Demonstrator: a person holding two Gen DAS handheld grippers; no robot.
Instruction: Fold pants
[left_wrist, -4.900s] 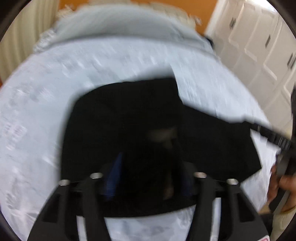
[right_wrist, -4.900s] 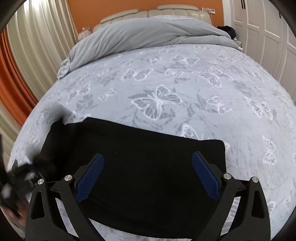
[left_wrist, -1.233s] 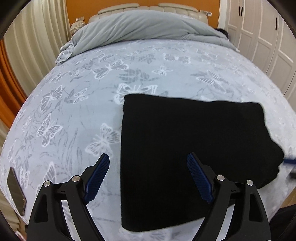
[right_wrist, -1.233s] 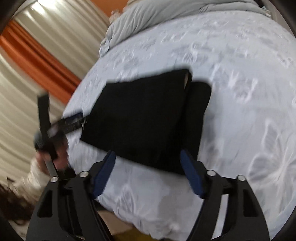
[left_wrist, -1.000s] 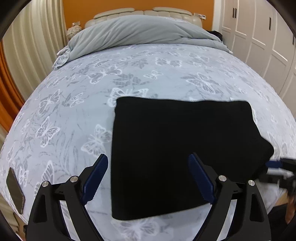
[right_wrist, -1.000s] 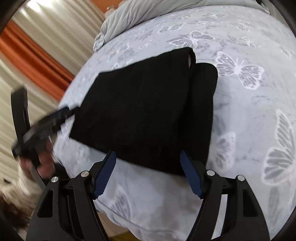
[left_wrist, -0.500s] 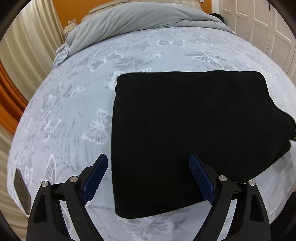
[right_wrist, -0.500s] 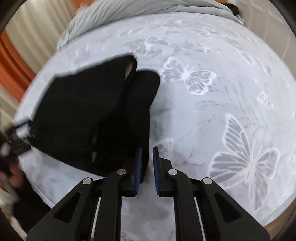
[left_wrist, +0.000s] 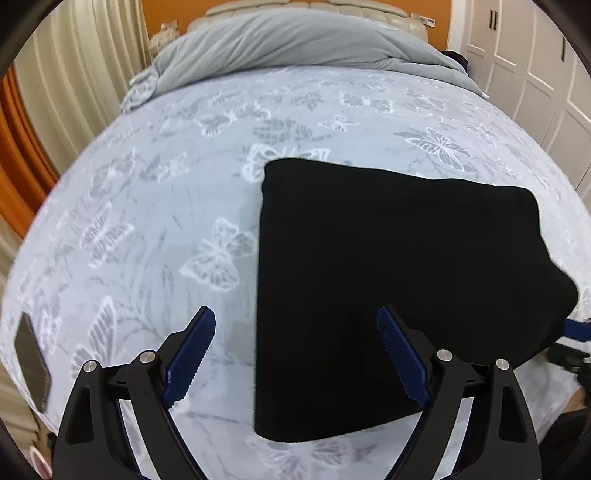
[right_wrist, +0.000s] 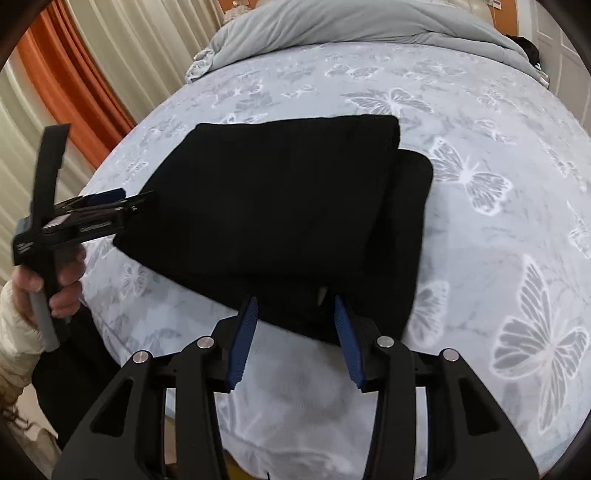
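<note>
The folded black pants lie on the bed, just past the right gripper, whose empty jaws are opening.

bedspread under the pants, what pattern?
Pale grey-blue bedspread with white and grey butterflies; clearest in the right wrist view.

Both cams are wrist fisheyes, each looking down along its own fingers from the bed's foot edge toward the headboard.

Left cam: sits close over the bed, left hand-held gripper at frame bottom, folded pants filling centre-right.

Right cam: sits just off the pants' near right corner, right hand-held gripper at frame bottom, angled toward the left edge and curtains.

Shared: pants, butterfly bedcover, grey duvet. Right cam also catches the left hand-held gripper from the side.
</note>
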